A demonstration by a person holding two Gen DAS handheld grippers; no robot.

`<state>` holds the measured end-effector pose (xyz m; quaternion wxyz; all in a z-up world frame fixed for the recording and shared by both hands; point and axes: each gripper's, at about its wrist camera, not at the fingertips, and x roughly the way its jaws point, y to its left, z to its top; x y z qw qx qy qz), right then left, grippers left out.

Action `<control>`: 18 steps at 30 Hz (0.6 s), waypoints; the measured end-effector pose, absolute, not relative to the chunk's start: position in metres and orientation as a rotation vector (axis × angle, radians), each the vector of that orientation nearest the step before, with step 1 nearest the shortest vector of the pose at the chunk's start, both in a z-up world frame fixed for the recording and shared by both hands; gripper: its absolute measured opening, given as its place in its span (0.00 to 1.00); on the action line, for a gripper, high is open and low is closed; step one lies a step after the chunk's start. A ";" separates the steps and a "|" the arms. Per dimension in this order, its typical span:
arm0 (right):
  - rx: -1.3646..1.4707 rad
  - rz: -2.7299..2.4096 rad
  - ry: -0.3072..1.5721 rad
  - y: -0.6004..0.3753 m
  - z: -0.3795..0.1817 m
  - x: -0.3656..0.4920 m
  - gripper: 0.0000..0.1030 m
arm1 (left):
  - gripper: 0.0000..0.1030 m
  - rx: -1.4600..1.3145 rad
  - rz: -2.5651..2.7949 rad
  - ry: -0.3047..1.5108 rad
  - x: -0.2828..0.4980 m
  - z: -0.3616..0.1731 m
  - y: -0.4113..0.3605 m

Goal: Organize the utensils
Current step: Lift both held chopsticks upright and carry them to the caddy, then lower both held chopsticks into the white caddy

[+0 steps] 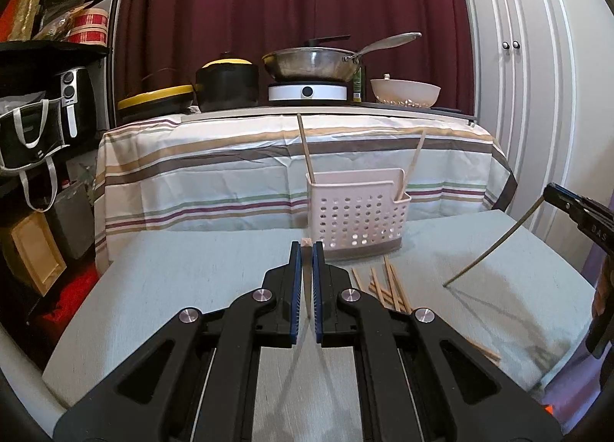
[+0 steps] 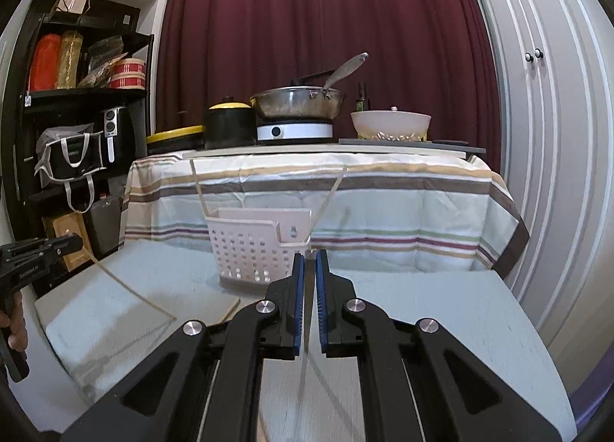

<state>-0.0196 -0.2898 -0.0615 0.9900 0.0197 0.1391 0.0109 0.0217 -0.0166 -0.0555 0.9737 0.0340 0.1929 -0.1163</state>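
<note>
Wooden chopsticks are the job here. Each gripper is clamped on 1 stick and carrying it above the table.

Left gripper (image 1: pixel 306 250): blue pads (image 1: pixel 294 288) pressed together on a chopstick (image 1: pixel 306 243), its square end poking out just past the tips and the shaft hanging below. The right wrist view confirms it, with the stick trailing down from that gripper towards the table.

Right gripper (image 2: pixel 310 256): pads (image 2: pixel 298 300) likewise closed on a second chopstick (image 2: pixel 311 251). From the left wrist view it hangs at a slant, low tip near the table but apparently not touching.

White perforated basket (image 1: pixel 357 217) stands at the far edge of the pale tabletop (image 1: pixel 184 281), against the striped cloth (image 1: pixel 215 173). 2 chopsticks are already in it, 1 leaning at each end. A loose pile of chopsticks (image 1: pixel 387 288) lies on the table just in front of the basket, to the right.

Step, my read: transport, sticks picked and not yet placed. Pile left, so the task is early to mid.

Next move calls for:
- bringing each stick over the basket rim, low tip first
- tilting closer to upright so the tip clears the rim and drops inside
- keeping the 2 grippers apart over a narrow opening, probably 1 at a time
- releasing only once the tip is inside

Risk: a long stick pivoting in the pads.
</note>
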 end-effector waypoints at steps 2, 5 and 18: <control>0.035 0.024 0.273 -0.291 -0.058 -0.008 0.07 | 0.06 0.072 -0.236 0.386 0.031 -0.052 -0.018; 0.038 0.027 0.266 -0.292 -0.054 0.006 0.07 | 0.06 0.077 -0.238 0.378 0.043 -0.048 -0.021; 0.044 0.054 0.258 -0.292 -0.036 0.035 0.07 | 0.06 0.053 -0.275 0.374 0.081 -0.024 -0.023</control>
